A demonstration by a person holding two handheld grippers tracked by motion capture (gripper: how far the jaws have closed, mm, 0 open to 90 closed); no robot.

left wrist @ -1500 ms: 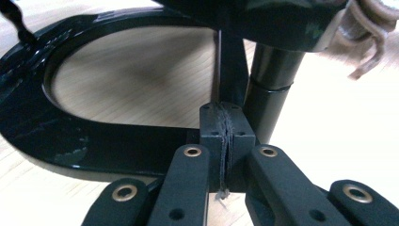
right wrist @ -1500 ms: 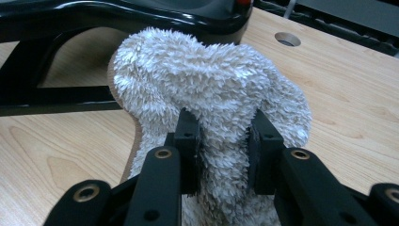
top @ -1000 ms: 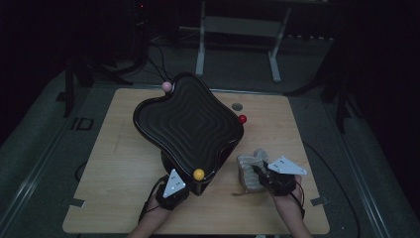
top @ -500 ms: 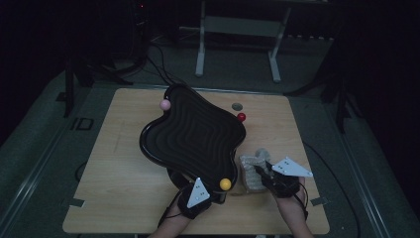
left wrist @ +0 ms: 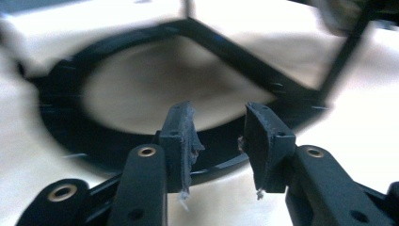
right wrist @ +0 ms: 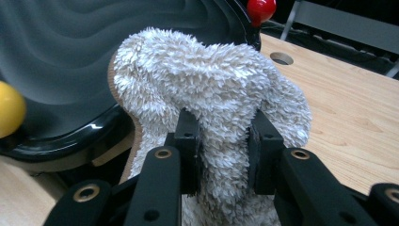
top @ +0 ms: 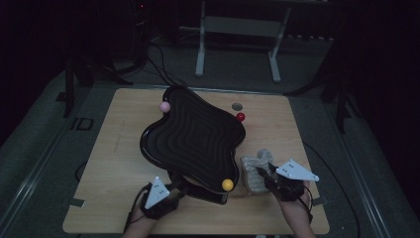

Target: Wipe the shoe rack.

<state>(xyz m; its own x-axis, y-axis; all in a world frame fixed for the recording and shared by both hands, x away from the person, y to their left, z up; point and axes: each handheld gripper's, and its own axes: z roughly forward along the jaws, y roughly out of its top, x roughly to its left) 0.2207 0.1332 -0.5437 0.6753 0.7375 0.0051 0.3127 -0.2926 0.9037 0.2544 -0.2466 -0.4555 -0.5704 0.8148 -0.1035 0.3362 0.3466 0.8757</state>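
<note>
White fluffy cloth (right wrist: pixel 207 99) clamped in your right tongs (top: pixel 265 174), near front right of wooden table (top: pixel 119 148), touching rim of black wavy-ridged tray (top: pixel 193 136). Your left tongs (left wrist: pixel 217 136) have just been opening; now apart, nothing between them, black frame under tray just ahead. Yellow ball (top: pixel 227 185) at tray's near edge, red ball (top: pixel 240 117) at far side. Risk: tray now unheld, so wiping push from cloth could tip or slide it; left tongs could knock frame.

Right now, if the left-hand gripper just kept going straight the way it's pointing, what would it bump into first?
Probably the black base frame under the wavy black tray. The left gripper, whose jaws have just been opening with nothing between them, points straight at it, though blur hides the depth.
</note>
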